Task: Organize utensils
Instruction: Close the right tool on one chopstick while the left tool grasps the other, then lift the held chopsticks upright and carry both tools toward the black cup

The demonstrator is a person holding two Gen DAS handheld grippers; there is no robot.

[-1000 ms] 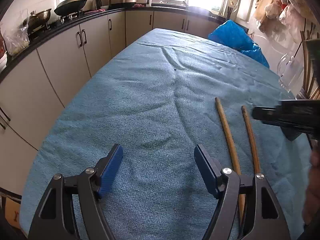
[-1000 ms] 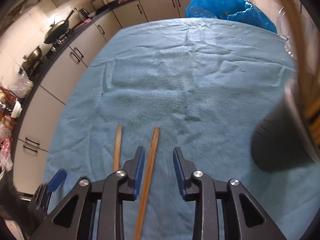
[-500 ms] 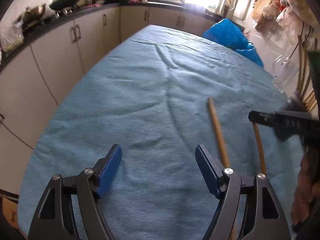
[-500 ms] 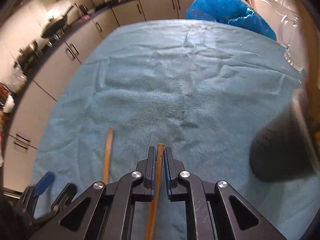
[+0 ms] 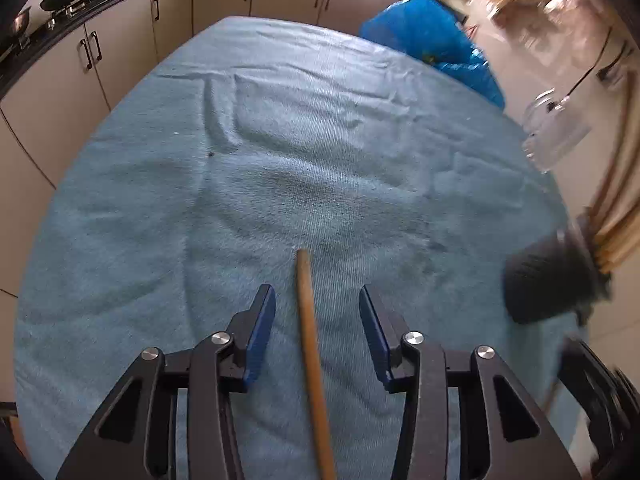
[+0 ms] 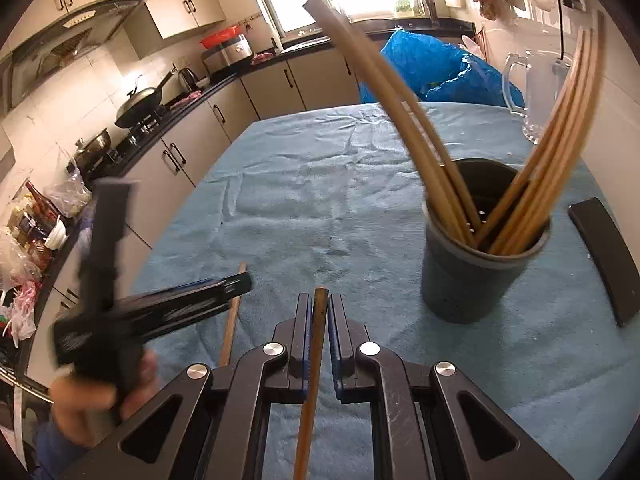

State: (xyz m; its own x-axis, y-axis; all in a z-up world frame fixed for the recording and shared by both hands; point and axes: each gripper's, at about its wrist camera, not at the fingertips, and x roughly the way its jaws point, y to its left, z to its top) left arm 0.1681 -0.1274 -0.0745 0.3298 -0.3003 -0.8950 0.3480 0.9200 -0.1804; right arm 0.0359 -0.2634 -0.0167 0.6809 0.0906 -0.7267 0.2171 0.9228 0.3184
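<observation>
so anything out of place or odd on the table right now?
One chopstick lies loose on the blue cloth, between the left gripper's open jaws, outside the dark holder. Nothing spilled or broken.

No text, label, brand, number or sign can be read in either wrist view. The bottles and packets (image 6: 34,220) on the kitchen counter at the left edge of the right wrist view carry coloured labels, but they are too small and blurred to make out.
</observation>
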